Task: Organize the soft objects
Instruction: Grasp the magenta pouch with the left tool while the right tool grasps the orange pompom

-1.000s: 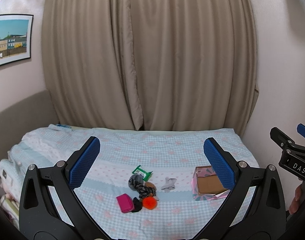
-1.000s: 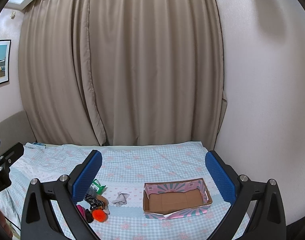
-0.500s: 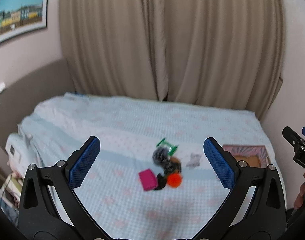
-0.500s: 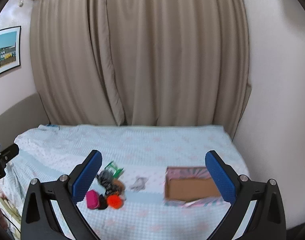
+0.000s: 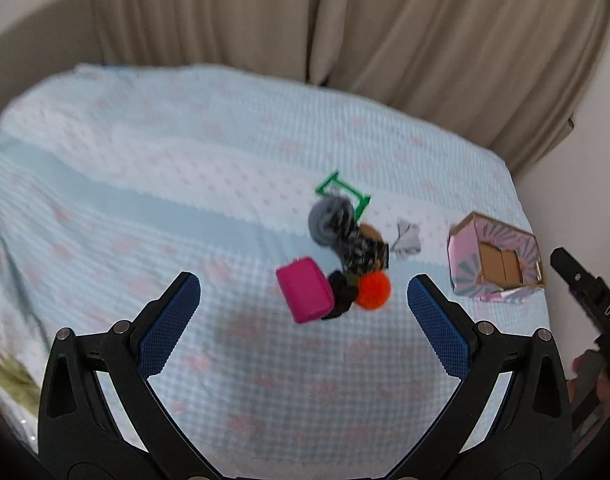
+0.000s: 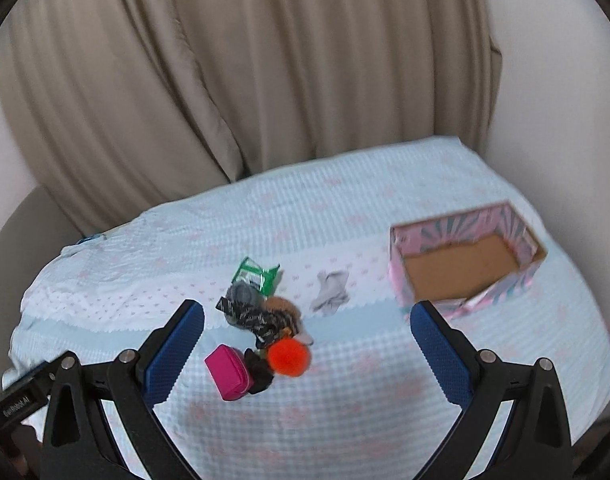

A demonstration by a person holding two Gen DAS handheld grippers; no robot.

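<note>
So both cameras have tipped down over the last second: a moment ago they were mostly staring at the curtain with the bed low in frame, and now the bed (image 5: 153, 184) fills the view and the little heap of soft stuff sits much closer in front of the fingers. The left gripper (image 5: 303, 312) is spread wide with nothing in it, and same for the right gripper (image 6: 307, 338), wide apart and empty. The pile is in the middle of the bed: a pink pouch (image 5: 305, 295) nearest the left gripper, a black scrunchie-looking thing (image 5: 341, 292) touching it, an orange pom-pom (image 5: 372, 290) right beside that, then a grey-and-black patterned bundle (image 5: 337, 228) lying over a green packet (image 6: 257, 274). A crumpled grey cloth (image 6: 331, 294) sits apart, between the pile and the cardboard box (image 6: 525, 236), which is empty and off to the right. Nothing has gone into the box yet, so I'd say the sorting hasn't really started; this looks like the approach for a first pick, probably the pouch or pom-pom. Both views are a bit motion-blurred.
</note>
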